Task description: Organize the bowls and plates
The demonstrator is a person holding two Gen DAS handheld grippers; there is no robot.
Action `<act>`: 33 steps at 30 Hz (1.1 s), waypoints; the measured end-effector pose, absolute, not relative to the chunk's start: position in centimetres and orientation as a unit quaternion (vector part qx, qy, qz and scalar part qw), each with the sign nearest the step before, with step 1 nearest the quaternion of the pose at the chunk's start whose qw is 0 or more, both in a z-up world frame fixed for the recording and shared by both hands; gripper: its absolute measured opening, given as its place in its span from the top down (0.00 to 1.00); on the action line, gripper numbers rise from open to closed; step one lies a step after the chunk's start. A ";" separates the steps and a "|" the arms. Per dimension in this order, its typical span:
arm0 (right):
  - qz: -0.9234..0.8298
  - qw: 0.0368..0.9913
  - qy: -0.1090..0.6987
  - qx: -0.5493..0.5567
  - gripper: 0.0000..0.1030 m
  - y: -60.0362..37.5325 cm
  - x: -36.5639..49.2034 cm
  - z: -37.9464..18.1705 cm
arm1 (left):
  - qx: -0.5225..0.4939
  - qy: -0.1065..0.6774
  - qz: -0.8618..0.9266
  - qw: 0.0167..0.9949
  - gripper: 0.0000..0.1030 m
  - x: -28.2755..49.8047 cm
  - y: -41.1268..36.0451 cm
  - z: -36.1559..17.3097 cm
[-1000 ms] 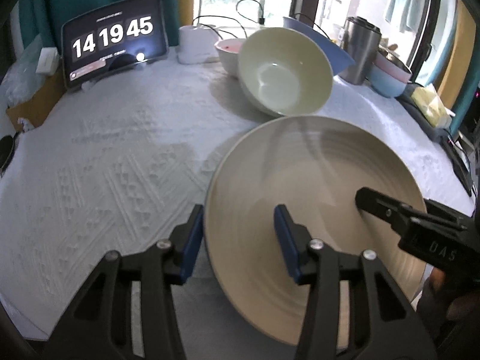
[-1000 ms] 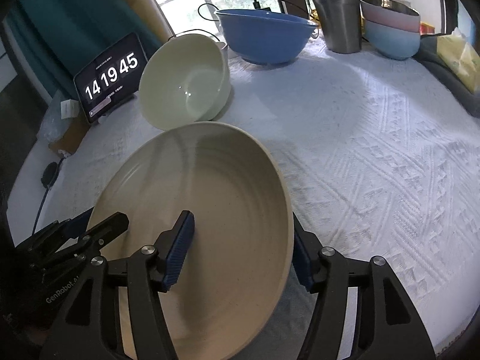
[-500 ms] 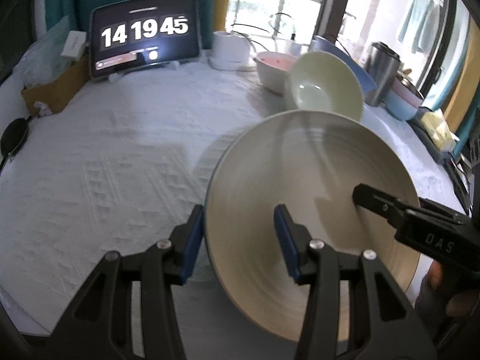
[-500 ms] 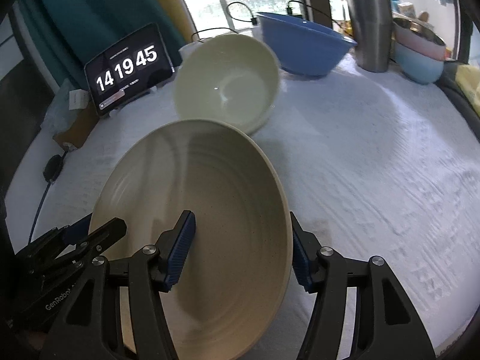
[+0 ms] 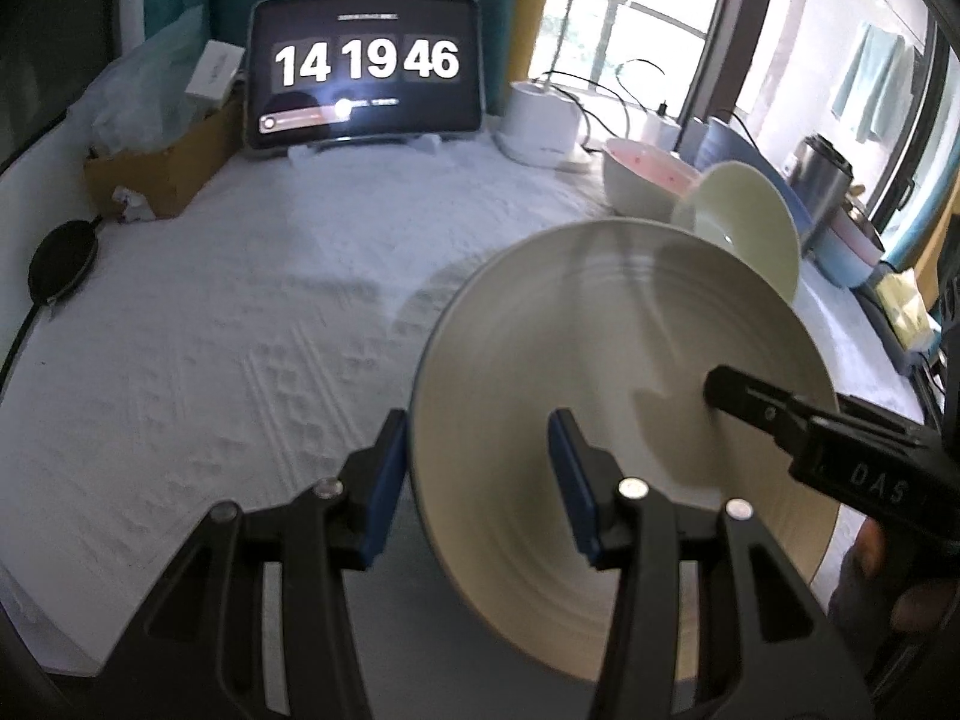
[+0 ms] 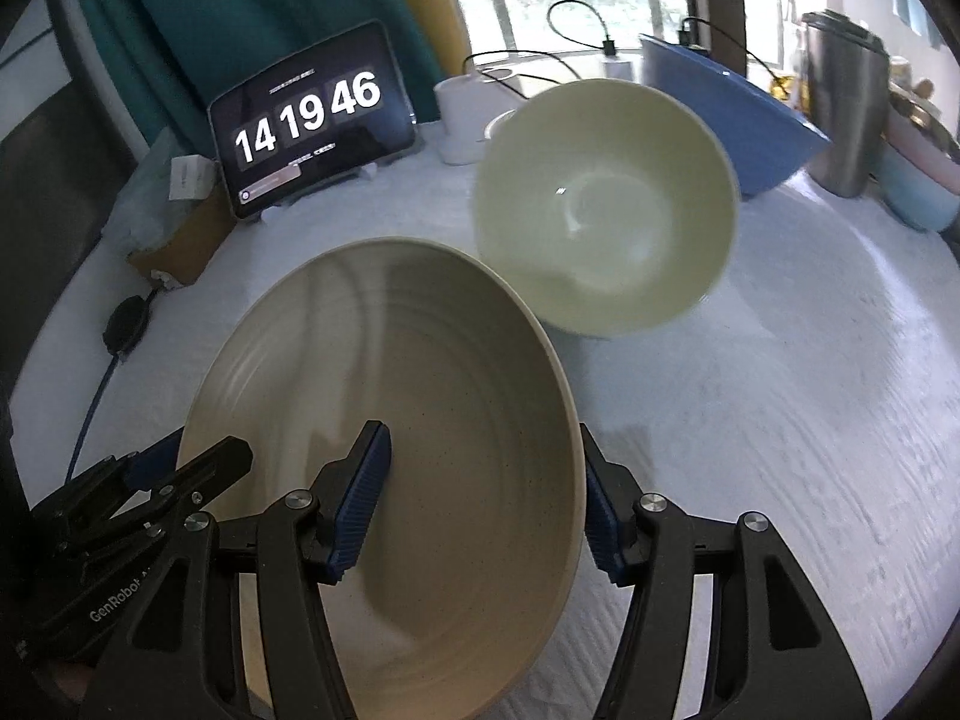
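Observation:
A large beige ribbed bowl (image 5: 600, 360) (image 6: 420, 348) hangs tilted above the white tablecloth, carried between both grippers. My left gripper (image 5: 477, 426) is shut on its left rim, one blue pad outside the wall and one inside. On the opposite rim my right gripper (image 6: 480, 438) grips the same way. Just behind it a pale green bowl (image 6: 606, 204) (image 5: 744, 222) lies tipped on its side. Farther back are a pink-lined white bowl (image 5: 642, 174) and a blue bowl (image 6: 738, 114).
A tablet clock (image 5: 366, 72) stands at the back, with a cardboard box (image 5: 168, 162) to its left and a white device (image 5: 540, 120) with cables to its right. A steel tumbler (image 6: 846, 102) and stacked pink and blue bowls (image 6: 918, 180) sit far right.
Both grippers have carried the beige bowl leftward across the table, so the tablet now looks nearer and the green bowl sits further right. Neither grip has changed.

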State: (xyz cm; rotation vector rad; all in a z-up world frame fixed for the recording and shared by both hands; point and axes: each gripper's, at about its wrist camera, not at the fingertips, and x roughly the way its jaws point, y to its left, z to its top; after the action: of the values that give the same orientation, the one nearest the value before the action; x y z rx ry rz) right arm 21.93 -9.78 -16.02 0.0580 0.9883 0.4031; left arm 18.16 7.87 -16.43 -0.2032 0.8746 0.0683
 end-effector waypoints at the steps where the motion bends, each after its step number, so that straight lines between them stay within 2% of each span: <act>1: 0.194 0.860 0.471 0.026 0.39 -9.4 22.1 -16.1 | -0.099 0.422 0.035 0.900 0.53 18.3 8.2 -16.5; 33: 0.208 0.838 0.504 0.023 0.38 -4.6 28.2 -19.4 | -0.128 0.429 0.049 0.893 0.52 22.2 13.1 -17.8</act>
State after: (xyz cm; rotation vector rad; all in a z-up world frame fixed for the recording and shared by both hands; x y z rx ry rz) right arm 28.22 -4.64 -19.41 0.0477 1.0660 0.4394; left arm 22.21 13.13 -17.79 -0.2657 0.8896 0.1009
